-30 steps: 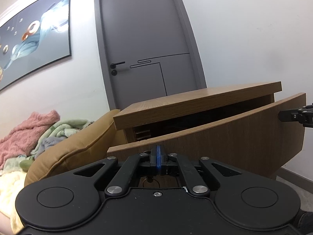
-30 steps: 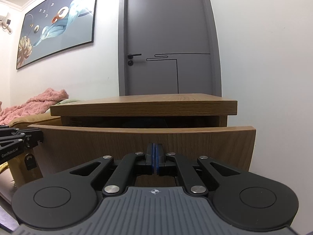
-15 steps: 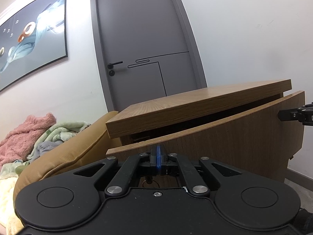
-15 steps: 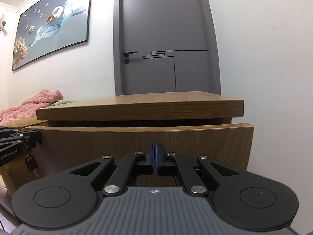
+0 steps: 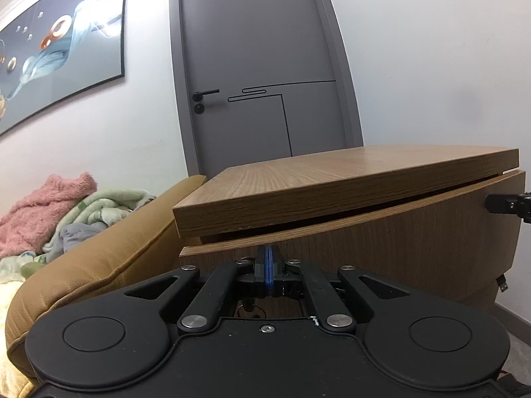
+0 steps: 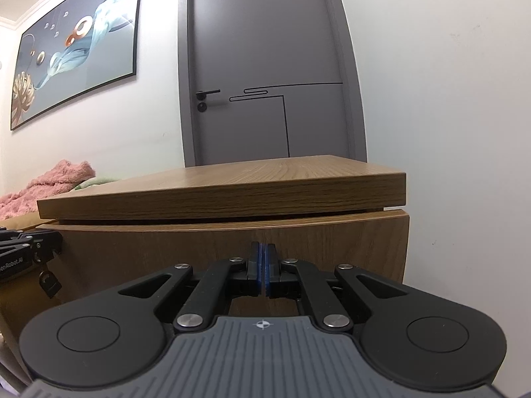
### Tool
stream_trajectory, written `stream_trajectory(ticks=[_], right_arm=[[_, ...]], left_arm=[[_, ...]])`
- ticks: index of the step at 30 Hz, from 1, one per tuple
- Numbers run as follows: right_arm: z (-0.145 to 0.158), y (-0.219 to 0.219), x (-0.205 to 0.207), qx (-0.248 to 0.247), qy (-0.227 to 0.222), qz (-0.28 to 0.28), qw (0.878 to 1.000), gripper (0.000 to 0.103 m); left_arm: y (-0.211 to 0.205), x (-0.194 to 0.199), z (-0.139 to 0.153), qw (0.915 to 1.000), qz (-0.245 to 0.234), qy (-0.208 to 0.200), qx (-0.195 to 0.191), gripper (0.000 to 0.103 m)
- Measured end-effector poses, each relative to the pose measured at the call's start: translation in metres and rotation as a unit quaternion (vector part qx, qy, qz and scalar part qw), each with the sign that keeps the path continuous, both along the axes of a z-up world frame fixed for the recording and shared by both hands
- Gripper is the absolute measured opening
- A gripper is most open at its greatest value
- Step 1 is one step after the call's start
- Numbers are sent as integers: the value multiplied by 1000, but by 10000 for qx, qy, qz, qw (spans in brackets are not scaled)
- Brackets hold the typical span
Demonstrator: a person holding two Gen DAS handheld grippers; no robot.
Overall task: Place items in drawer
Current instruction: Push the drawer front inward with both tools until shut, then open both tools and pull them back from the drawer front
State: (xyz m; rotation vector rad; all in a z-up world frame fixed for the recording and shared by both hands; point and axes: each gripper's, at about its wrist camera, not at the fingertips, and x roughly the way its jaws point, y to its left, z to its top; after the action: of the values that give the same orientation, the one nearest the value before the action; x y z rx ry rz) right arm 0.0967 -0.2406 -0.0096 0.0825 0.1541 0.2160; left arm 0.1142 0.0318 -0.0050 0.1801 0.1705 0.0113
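We held the left gripper [image 5: 268, 267] with its blue pads pressed together and nothing between them, its tips against the wooden drawer front [image 5: 381, 245]. The right gripper [image 6: 262, 265] was likewise closed and empty, squared to the same panel [image 6: 232, 245]. The drawer sat almost fully in beneath the cabinet top [image 6: 225, 192], showing only a thin dark gap (slightly wider at the left gripper's end). To seat it well, we judged that both grippers should push evenly and level, so the front would not skew. Beyond stood the grey door [image 6: 265, 66].
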Motion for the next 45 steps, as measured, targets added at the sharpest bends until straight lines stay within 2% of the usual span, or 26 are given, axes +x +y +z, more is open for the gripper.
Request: stream_trajectory(ticks=[5, 8, 14, 17, 19, 21, 22, 24, 25, 29, 36, 40, 45], right_arm=[[0, -1, -1, 23, 14, 48, 10000, 2], [2, -6, -1, 199, 106, 199, 9995, 3], [5, -7, -14, 412, 220, 420, 9980, 3], [7, -9, -19, 438, 279, 552, 9971, 4], [10, -7, -23, 335, 291, 670, 9968, 6], [12, -5, -28, 247, 282, 710, 9968, 8], [13, -4, -30, 222, 275, 715, 9968, 15], [13, -4, -39, 222, 210, 698, 9971, 45], [13, -5, -43, 254, 161, 676, 9973, 64], [14, -5, -59, 246, 18, 722, 9971, 66], [16, -9, -78, 232, -130, 703, 9972, 67], [15, -11, -87, 328, -161, 677, 9970, 78], [11, -11, -101, 390, -257, 659, 9967, 89]], left_arm=[[-3, -1, -2, 10000, 63, -38, 61, 3], [-8, -2, -3, 9995, 97, -69, 307, 5], [-5, -7, 2, 9998, 96, 44, 158, 7], [-5, -20, 11, 10000, 93, -12, 2, 17], [-7, -32, 18, 9998, 99, -195, -35, 29], [-9, -44, 23, 9993, 84, -366, -29, 34], [-11, -49, 25, 9990, 65, -445, -29, 37], [-12, -59, 26, 9986, 33, -530, -37, 41], [-12, -62, 27, 9986, 12, -526, -68, 43], [-9, -69, 25, 9990, 3, -382, -210, 45], [-7, -88, 17, 9994, 5, -90, -327, 57], [-8, -104, 19, 9990, 56, -299, -325, 72], [-8, -126, 18, 9984, 26, -497, -272, 83]])
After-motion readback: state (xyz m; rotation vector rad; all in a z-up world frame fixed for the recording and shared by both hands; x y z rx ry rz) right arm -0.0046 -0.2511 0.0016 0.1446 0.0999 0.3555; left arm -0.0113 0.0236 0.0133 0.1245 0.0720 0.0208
